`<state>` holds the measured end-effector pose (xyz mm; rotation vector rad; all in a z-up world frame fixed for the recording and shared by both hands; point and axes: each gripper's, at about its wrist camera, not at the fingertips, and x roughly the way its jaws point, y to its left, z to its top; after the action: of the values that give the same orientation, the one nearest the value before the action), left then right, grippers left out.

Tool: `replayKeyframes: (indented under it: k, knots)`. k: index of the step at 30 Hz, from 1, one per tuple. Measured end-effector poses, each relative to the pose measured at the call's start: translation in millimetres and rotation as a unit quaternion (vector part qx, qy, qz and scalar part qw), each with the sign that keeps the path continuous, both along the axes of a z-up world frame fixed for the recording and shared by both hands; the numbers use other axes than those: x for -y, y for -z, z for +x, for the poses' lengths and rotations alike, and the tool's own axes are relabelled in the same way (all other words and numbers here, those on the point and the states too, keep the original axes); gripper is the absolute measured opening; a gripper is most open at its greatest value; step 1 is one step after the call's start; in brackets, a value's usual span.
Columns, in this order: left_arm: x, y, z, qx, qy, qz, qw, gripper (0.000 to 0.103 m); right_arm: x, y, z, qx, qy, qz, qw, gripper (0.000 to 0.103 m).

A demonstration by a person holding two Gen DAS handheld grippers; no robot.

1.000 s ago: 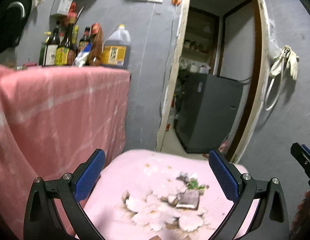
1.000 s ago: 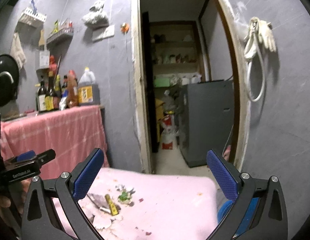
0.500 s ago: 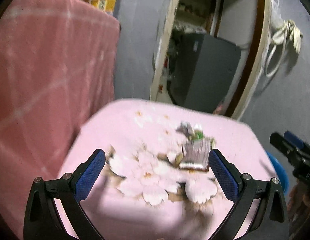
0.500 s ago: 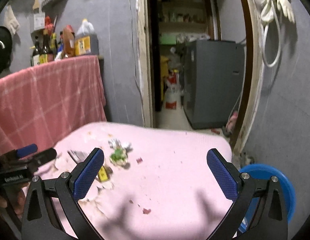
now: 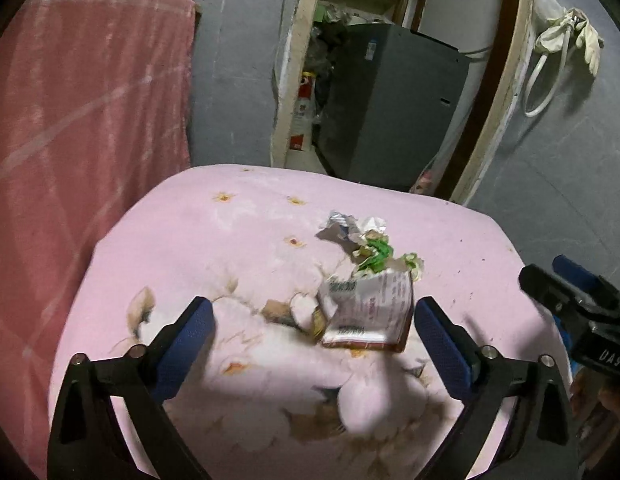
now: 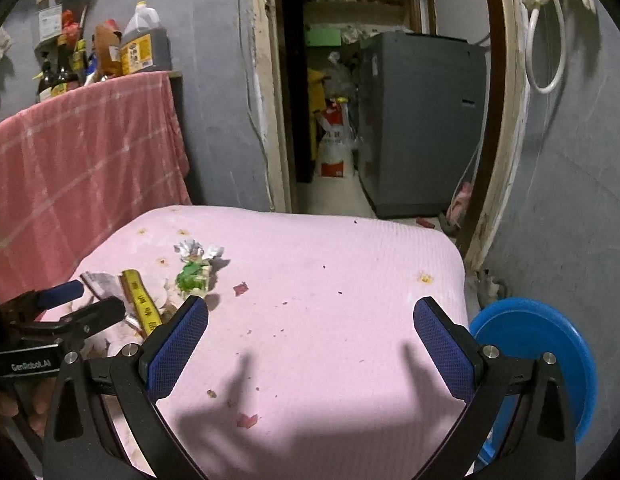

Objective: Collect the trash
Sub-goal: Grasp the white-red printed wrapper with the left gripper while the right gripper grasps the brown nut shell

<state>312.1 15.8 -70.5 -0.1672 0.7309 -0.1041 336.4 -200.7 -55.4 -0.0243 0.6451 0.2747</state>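
Trash lies on a pink cloth-covered table [image 5: 238, 248]: a flat torn packet [image 5: 370, 308], a crumpled green and white wrapper [image 5: 374, 254] and a crumpled silver wrapper [image 5: 342, 226] behind it. My left gripper [image 5: 314, 340] is open and empty, hovering just in front of the flat packet. In the right wrist view the green wrapper [image 6: 192, 276], a yellow strip of the packet [image 6: 140, 300] and small red scraps [image 6: 241, 288] show. My right gripper [image 6: 310, 344] is open and empty above the bare middle of the table [image 6: 350, 280]. The left gripper [image 6: 70, 316] shows at the left there.
A blue basin [image 6: 538, 356] stands below the table's right edge. A pink cloth-draped counter [image 6: 82, 160] with bottles [image 6: 142, 40] is on the left. A doorway behind the table shows a grey appliance [image 6: 422, 120]. Gloves and a hose [image 5: 566, 40] hang on the right wall.
Both grippers have tilted down and moved in over the table. The trash now sits closer and larger between the left fingers. Both stay open.
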Motion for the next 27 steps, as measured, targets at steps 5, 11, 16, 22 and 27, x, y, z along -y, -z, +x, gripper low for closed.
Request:
replayKeyframes:
  k: [5,11,16,22,27]
  knots:
    - [3,-2,16,-0.013,0.017,-0.025,0.9995,0.068,0,2,8,-0.011,0.001,0.0,1.0,0.103]
    - [2,-7,21,-0.016,0.037,-0.041,0.9983,0.023,-3,5,15,-0.023,-0.008,0.005,1.0,0.103]
    - [-16,3,26,-0.042,0.017,-0.05,0.9977,0.006,-12,10,21,-0.035,-0.02,0.009,0.999,0.103]
    - [-33,2,22,-0.046,0.006,-0.079,0.9958,0.006,-18,15,25,-0.049,-0.024,0.005,0.998,0.103]
    - [-36,-3,14,-0.04,-0.003,-0.074,0.9965,0.004,-19,16,29,-0.059,-0.025,0.015,0.998,0.103]
